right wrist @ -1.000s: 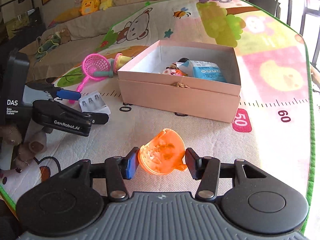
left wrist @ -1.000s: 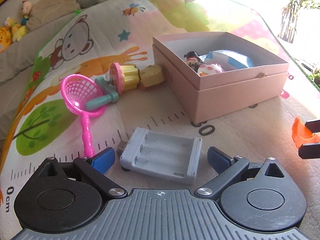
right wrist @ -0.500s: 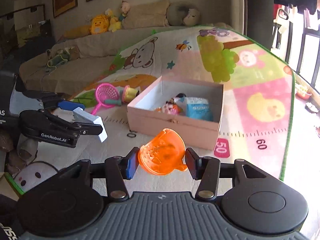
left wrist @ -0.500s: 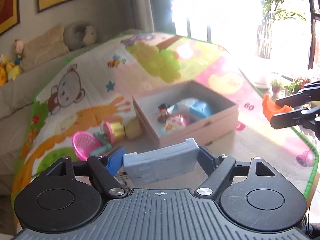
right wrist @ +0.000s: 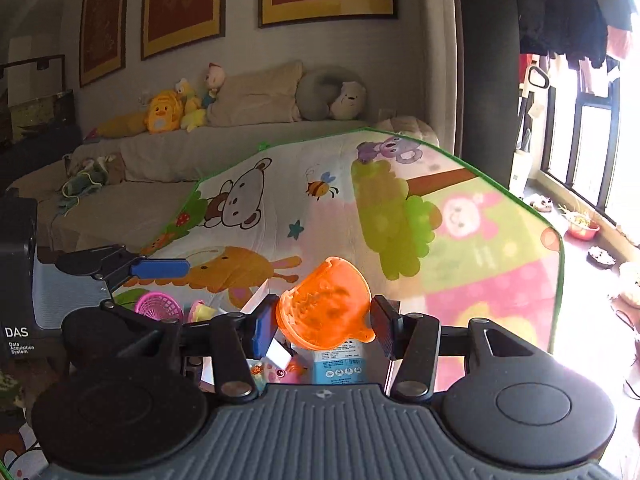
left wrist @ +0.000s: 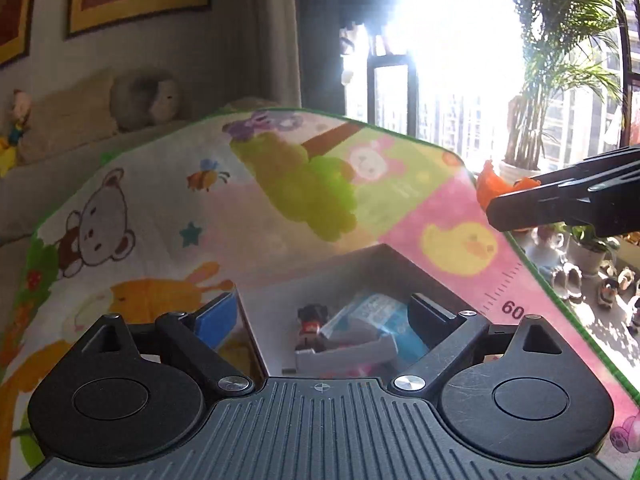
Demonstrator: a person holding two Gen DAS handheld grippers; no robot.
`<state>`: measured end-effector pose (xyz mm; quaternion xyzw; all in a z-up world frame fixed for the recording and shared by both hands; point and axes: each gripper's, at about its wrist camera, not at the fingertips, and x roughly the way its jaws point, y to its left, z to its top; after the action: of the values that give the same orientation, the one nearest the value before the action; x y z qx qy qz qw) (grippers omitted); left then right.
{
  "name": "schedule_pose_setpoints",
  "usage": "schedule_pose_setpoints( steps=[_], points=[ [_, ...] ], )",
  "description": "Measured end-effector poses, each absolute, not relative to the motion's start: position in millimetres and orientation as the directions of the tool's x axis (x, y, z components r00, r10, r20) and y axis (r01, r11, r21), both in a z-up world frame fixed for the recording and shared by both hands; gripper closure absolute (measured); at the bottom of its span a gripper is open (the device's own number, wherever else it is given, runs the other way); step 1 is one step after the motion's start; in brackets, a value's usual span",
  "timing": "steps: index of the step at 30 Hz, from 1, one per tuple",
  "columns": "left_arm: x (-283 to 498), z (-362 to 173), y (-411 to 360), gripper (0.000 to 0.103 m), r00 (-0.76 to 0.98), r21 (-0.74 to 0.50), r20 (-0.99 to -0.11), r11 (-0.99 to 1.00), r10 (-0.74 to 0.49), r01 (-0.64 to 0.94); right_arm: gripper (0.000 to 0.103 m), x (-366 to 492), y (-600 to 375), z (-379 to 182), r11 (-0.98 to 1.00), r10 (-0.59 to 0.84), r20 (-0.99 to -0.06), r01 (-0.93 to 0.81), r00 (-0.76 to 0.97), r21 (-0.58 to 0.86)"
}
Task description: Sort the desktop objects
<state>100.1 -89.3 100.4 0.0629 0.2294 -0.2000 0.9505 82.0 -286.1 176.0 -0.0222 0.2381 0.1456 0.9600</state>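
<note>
below both claws sat the pink box (left wrist: 360, 268), directly under the left gripper (left wrist: 320, 320), whose fingers were apart, the grey battery holder (left wrist: 348, 350) lying loose inside. right gripper (right wrist: 320, 320) hovered just beside, clamped on the orange cup (right wrist: 324, 312).

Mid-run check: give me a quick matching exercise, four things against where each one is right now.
Things:
1. grey battery holder
2. orange toy cup
3. pink net scoop
4. blue packet

Places:
A. lying on the play mat, outside the box
B. between the right gripper fingers
C. in the pink box, under the open left gripper
D. in the box, below the cup

Pairs: 1-C, 2-B, 3-A, 4-D
</note>
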Motion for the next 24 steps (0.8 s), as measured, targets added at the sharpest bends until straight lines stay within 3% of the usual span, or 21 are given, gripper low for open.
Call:
schedule_pose_setpoints(
  steps=[5,11,20,24],
  points=[
    [68.2,50.2,-63.1,0.003,0.798,0.093,-0.553,0.934,-0.239,0.344,0.053,114.3,-282.1,142.7,0.957,0.261,-0.549,-0.286,0.794,0.042],
    [60.1,19.8,-26.4,0.003,0.769,0.068,-0.62,0.965,-0.158,0.253,0.051,153.0,-266.3,107.9,0.96,0.254,-0.657,-0.268,0.71,0.082],
    [54.1,14.2,1.0,0.001,0.769,0.026,-0.618,0.974,-0.16,0.224,0.051,161.4,-219.3,110.2,0.943,0.258,-0.691,-0.332,0.675,0.027],
    [55.3,16.2,11.9,0.001,0.781,0.05,-0.616,0.984,-0.102,0.168,0.051,181.7,-181.2,112.3,0.923,0.295,-0.723,-0.382,0.625,0.045]
  ],
)
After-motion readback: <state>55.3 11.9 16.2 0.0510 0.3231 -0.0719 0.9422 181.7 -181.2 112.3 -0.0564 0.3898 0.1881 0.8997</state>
